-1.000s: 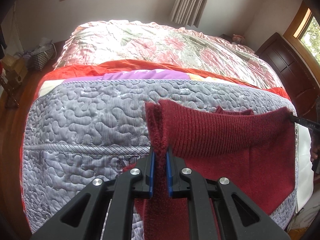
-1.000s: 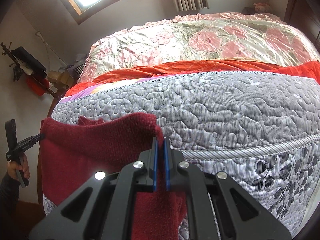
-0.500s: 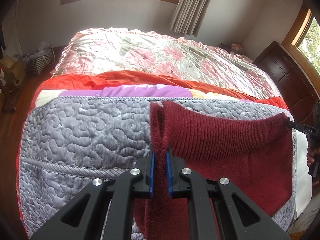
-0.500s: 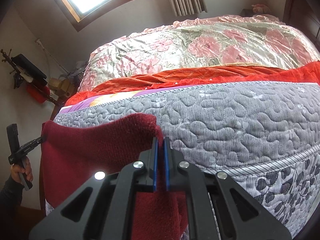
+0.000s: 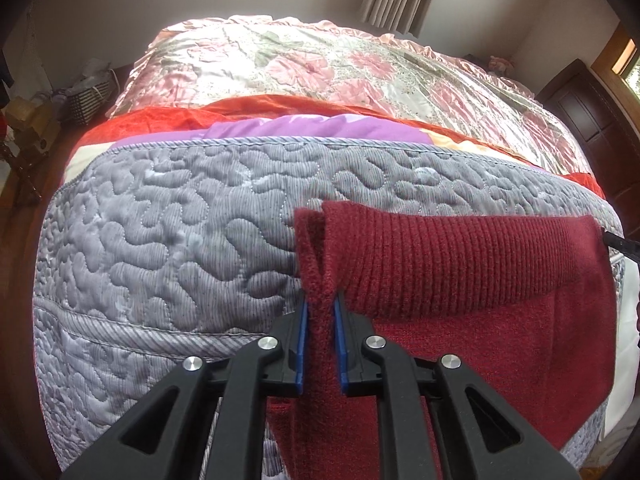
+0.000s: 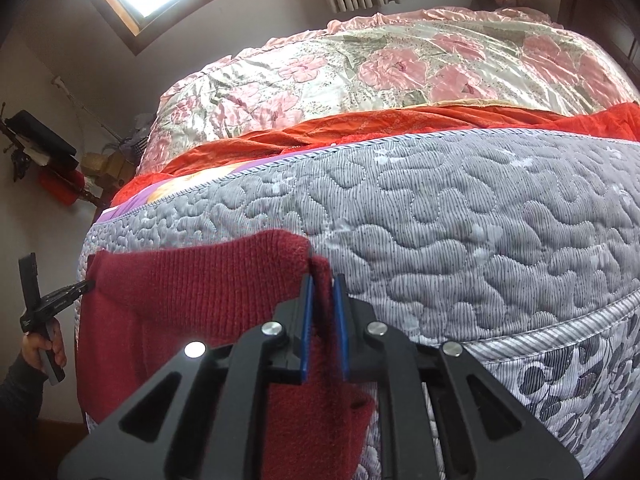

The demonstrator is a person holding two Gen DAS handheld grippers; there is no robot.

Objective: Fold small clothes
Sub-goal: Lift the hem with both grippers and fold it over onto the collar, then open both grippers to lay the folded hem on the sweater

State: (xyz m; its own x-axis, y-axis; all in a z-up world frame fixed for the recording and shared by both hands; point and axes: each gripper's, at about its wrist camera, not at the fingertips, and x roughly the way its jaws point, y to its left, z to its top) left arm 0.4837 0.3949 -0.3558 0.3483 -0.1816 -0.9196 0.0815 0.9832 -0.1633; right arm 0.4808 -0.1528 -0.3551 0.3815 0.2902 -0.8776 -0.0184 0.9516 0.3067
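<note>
While a grey quilted mattress (image 5: 168,240) fills both views, a dark red knitted garment (image 5: 460,268) hangs stretched between two grippers above its near edge.

Beyond the mattress lie an orange blanket (image 6: 400,124) and a pink floral cover (image 5: 320,64). Each corner of the garment's ribbed edge is pinched — the left gripper (image 5: 320,312) clamps one fold between its blue pads, the right gripper (image 6: 323,284) clamps the other — and the rest of the cloth drapes down in front of the mattress side.

Red knit garment (image 5: 460,268) top edge lower in frame, sagging less; window nearly gone from left-wrist view's top.
</note>
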